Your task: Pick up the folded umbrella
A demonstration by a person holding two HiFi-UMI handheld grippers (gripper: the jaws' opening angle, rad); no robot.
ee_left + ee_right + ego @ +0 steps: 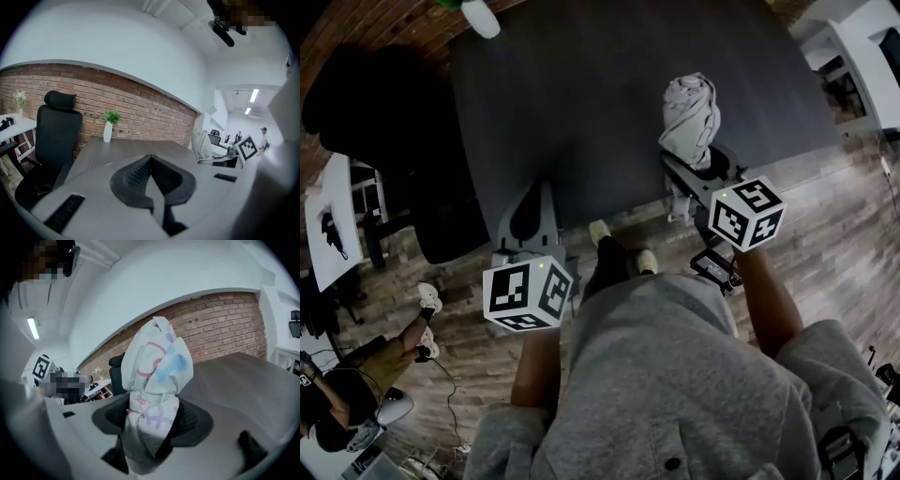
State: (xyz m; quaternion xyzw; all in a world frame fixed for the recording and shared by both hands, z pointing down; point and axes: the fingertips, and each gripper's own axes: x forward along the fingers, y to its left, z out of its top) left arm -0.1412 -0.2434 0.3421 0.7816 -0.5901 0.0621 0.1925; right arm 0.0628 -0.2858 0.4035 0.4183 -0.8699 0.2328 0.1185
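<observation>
The folded umbrella [689, 117] is a white bundle printed with pink and blue figures. My right gripper [701, 167] is shut on its lower part, over the near right edge of the dark table [581, 103]. In the right gripper view the umbrella [157, 376] stands upright between the jaws of the right gripper [152, 420]. Whether its bottom touches the table I cannot tell. My left gripper [532, 220] is at the table's near edge, shut on nothing; in its own view the left gripper [151, 176] has its jaws pressed together. From there the umbrella [202, 143] shows at the right.
A white vase with a green plant [478, 17] stands at the table's far edge. A black office chair [384, 122] is left of the table, a white desk [862, 56] at the far right. A person [356, 375] sits at the lower left on the wooden floor.
</observation>
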